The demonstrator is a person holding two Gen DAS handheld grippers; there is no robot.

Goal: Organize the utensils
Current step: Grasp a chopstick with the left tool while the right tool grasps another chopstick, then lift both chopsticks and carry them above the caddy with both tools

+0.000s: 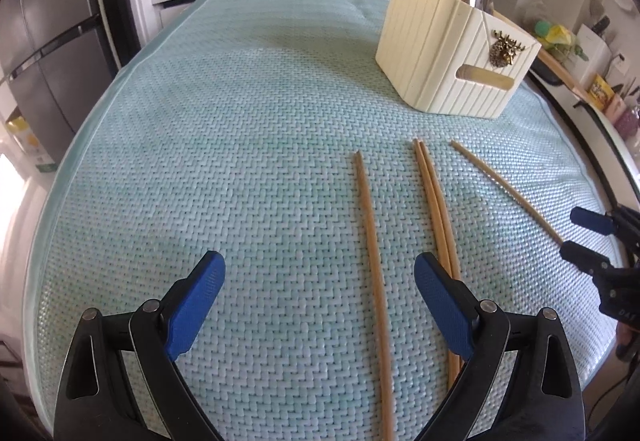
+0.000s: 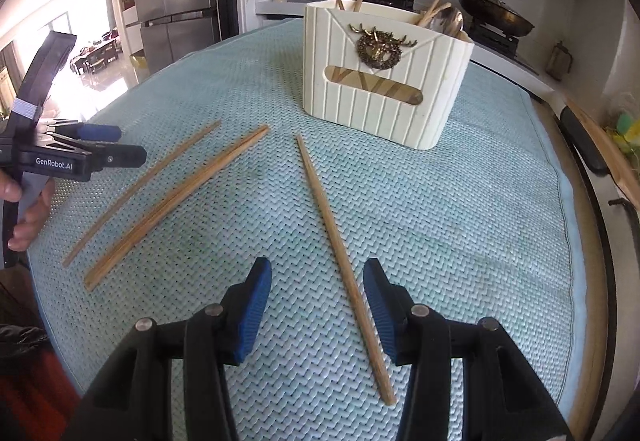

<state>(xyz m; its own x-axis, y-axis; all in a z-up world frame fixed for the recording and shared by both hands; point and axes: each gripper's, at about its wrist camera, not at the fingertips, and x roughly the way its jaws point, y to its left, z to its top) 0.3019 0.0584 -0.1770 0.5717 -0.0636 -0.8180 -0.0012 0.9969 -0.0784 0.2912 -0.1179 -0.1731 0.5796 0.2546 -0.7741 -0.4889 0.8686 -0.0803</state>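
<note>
From the left wrist camera, the left gripper point(image 1: 320, 297) hangs with its blue pads spread wide over a pale green woven mat point(image 1: 200, 161), pinching nothing; a single chopstick point(image 1: 370, 253) lies between the pads, and a pair of chopsticks point(image 1: 434, 201) lying side by side runs under the right-hand pad. A fourth chopstick point(image 1: 504, 189) slants toward the right gripper point(image 1: 582, 241) at the frame's edge, its pads parted around that stick's near end. A cream ribbed utensil holder point(image 1: 448, 57) (a brass deer ornament on its face) stands farther back, with chopsticks and a spoon inside. From the right wrist camera, the right gripper point(image 2: 318, 305) is spread, and the lone chopstick point(image 2: 340, 257) lies on the mat between its pads, nearer the right one. The pair point(image 2: 176, 205) and the remaining stick point(image 2: 140, 193) lie to the left, near the left gripper point(image 2: 120, 145), with the holder point(image 2: 384, 93) beyond
</note>
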